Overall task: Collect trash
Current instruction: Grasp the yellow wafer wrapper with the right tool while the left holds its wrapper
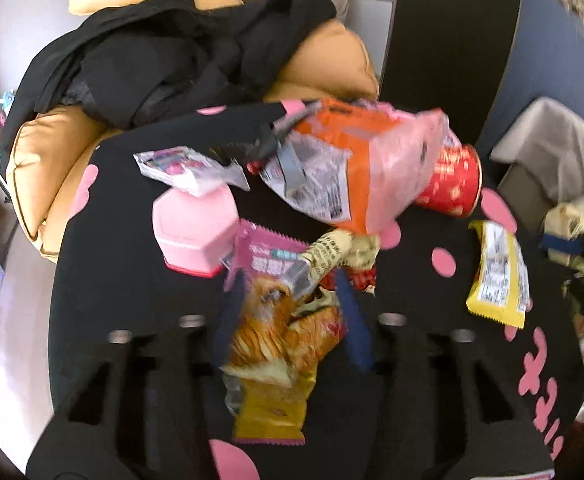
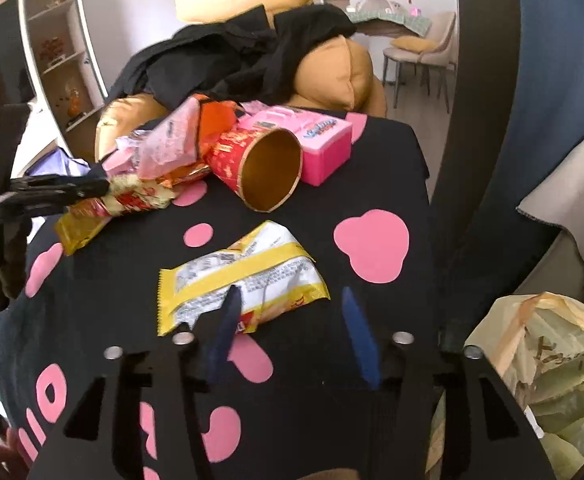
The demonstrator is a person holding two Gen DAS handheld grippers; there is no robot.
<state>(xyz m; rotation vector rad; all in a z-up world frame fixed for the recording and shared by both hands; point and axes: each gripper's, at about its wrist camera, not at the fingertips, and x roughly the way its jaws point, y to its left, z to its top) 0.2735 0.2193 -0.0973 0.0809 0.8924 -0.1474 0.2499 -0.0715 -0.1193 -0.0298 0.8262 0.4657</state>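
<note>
Trash lies on a black cloth with pink spots (image 2: 372,184). My left gripper (image 1: 292,300) has its blue fingers around a bunch of wrappers: a yellow-and-pink snack packet (image 1: 275,344) and a crumpled cream wrapper (image 1: 332,256); it also shows in the right wrist view (image 2: 103,190). My right gripper (image 2: 292,312) is open just above a yellow-and-white snack wrapper (image 2: 235,276), its left fingertip (image 2: 227,320) over the wrapper's near edge. A red paper cup (image 2: 259,164) lies on its side. An orange-and-pink bag (image 1: 352,160) lies behind it.
A pink plastic box (image 2: 316,140) stands by the cup, another pink box (image 1: 195,228) at left. Black clothes (image 1: 163,52) cover tan cushions (image 1: 340,64) behind. A yellowish plastic bag (image 2: 544,364) hangs open at the right.
</note>
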